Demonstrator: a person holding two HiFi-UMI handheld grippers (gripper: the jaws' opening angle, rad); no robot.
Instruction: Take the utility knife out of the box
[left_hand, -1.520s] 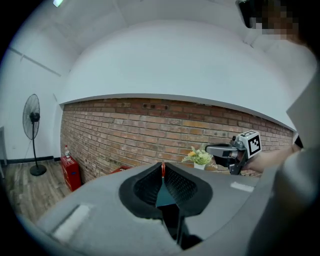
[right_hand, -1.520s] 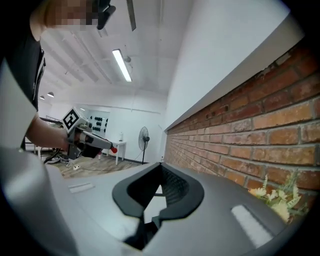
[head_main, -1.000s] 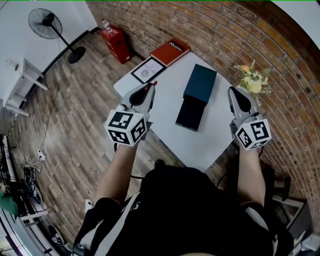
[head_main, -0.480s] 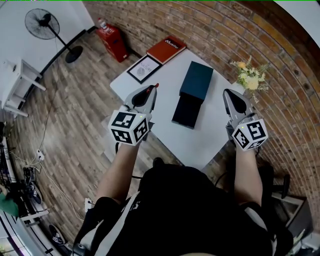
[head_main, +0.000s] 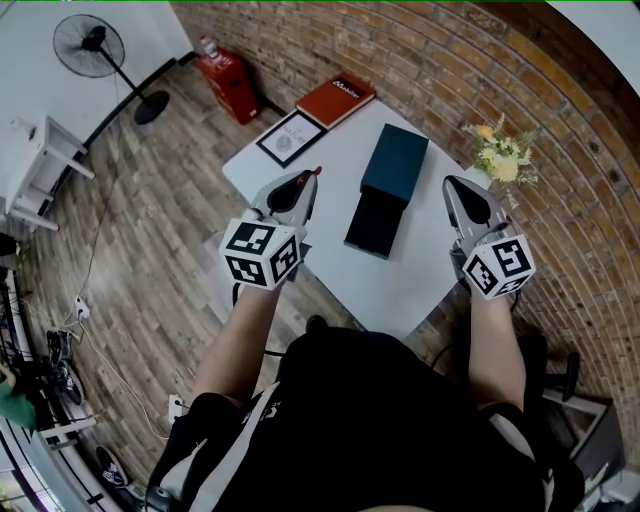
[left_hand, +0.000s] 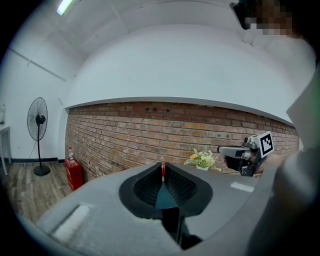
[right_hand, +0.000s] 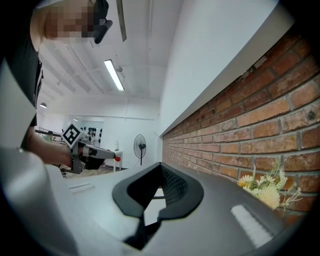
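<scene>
A dark teal box (head_main: 397, 160) lies on the white table (head_main: 400, 285), with a darker part (head_main: 374, 222) drawn out toward me. I see no utility knife. My left gripper (head_main: 313, 176) hovers over the table's left edge, left of the box. Its jaws are closed on a small red thing (left_hand: 162, 170) that pokes out at the tips; I cannot tell what it is. My right gripper (head_main: 451, 184) hangs to the right of the box, shut and empty. Each gripper view shows the other gripper across the table: the right gripper (left_hand: 235, 150), and the left gripper (right_hand: 100, 152).
A small bunch of flowers (head_main: 497, 155) stands at the table's far right by the brick wall. A red book (head_main: 337, 97) and a framed picture (head_main: 291, 138) lie at the far left corner. A red box (head_main: 228, 80) and a fan (head_main: 95, 50) stand on the wooden floor.
The left gripper has sunk and shifted slightly beside the table's left edge. The right gripper has edged a little toward the box. Neither pair of jaws has changed.
</scene>
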